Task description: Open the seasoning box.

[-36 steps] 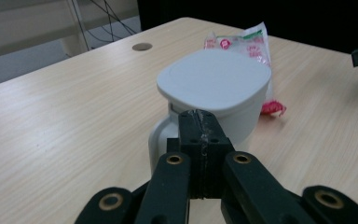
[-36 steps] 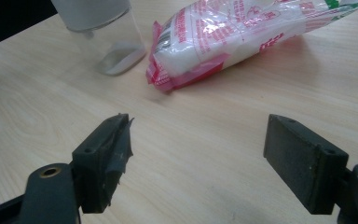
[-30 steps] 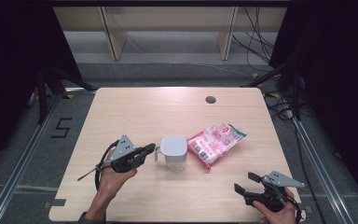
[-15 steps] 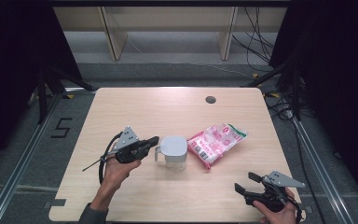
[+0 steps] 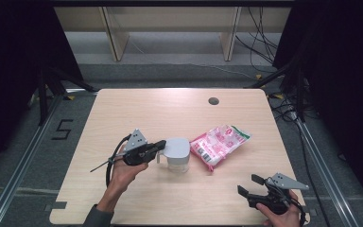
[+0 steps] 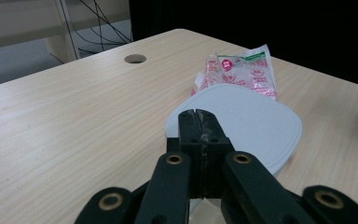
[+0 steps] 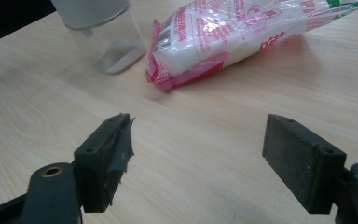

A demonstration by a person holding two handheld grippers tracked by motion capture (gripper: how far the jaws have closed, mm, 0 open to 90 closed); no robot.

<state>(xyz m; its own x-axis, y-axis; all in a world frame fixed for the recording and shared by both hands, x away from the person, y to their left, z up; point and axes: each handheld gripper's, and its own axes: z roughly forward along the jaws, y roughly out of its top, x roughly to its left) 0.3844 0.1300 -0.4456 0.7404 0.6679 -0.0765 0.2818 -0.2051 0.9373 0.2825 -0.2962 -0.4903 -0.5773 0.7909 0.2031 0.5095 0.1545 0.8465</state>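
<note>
While left gripper [image 5: 157, 147] jaws press together at jug [image 5: 177, 155] lid edge, right gripper [image 5: 249, 185] spread — bare tabletop [image 5: 137, 113] beyond.

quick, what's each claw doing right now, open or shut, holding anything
Left claw: shut, nothing visibly between its jaws, tips at the edge of the white lid of the clear container.
Right claw: open, holding nothing, above the bare table.

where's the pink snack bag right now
In the high view the pink snack bag lies flat right of the table's middle, just right of the white-lidded container, with the cable hole farther back.
</note>
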